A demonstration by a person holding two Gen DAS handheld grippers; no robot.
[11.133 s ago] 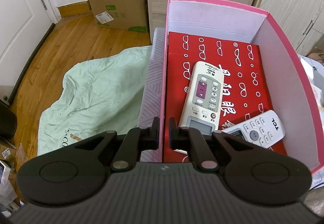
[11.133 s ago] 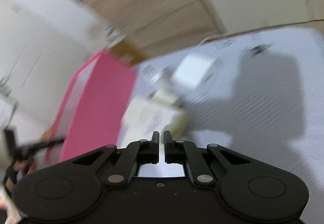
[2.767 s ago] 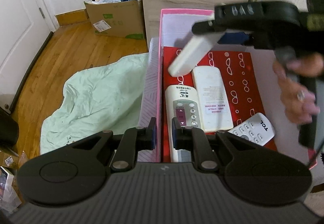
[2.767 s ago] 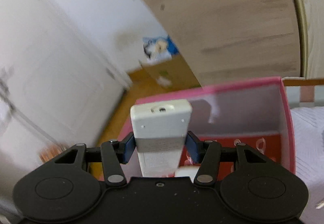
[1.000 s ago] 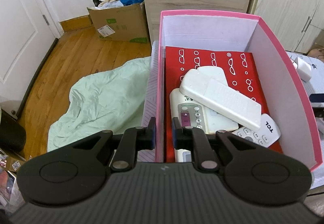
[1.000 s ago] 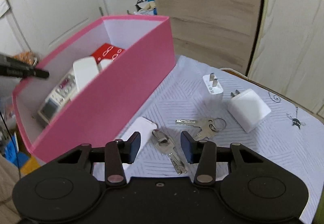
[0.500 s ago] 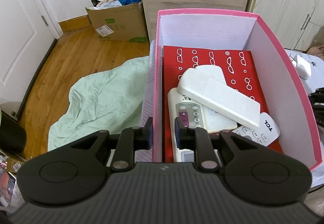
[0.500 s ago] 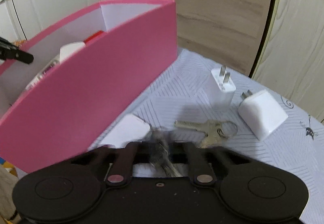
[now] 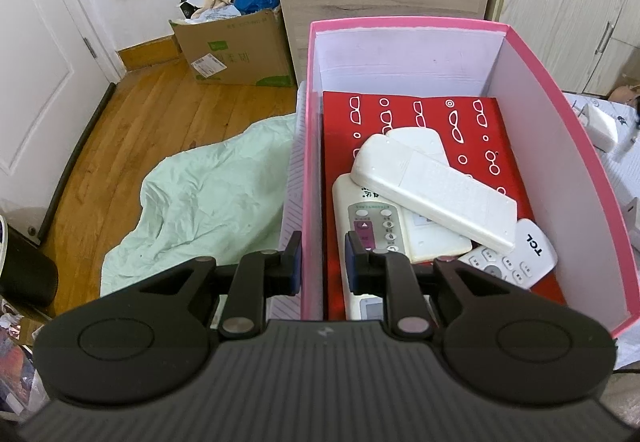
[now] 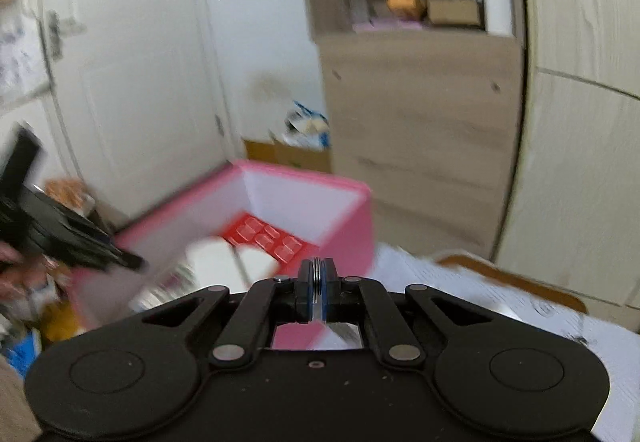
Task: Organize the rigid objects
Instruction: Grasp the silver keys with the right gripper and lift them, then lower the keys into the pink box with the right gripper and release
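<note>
A pink box (image 9: 568, 146) holds a red glasses case (image 9: 416, 114) and several white remotes, one plain white remote (image 9: 432, 190) lying across the others. My left gripper (image 9: 319, 262) straddles the box's near left wall, its jaws a little apart on either side of it. In the right wrist view my right gripper (image 10: 318, 284) is shut on a thin metal key ring with keys (image 10: 318, 274), raised above the table and pointing at the pink box (image 10: 352, 218). The view is blurred.
A pale green cloth (image 9: 208, 194) lies on the wooden floor left of the box. A cardboard box (image 9: 236, 54) stands by the wall. A white charger (image 9: 600, 122) lies on the white table cover right of the box. A wooden cabinet (image 10: 420, 122) stands behind.
My right gripper dropped onto the keys on the table, shut on them and lifted them toward the box. My left gripper's jaws opened slightly around the box wall.
</note>
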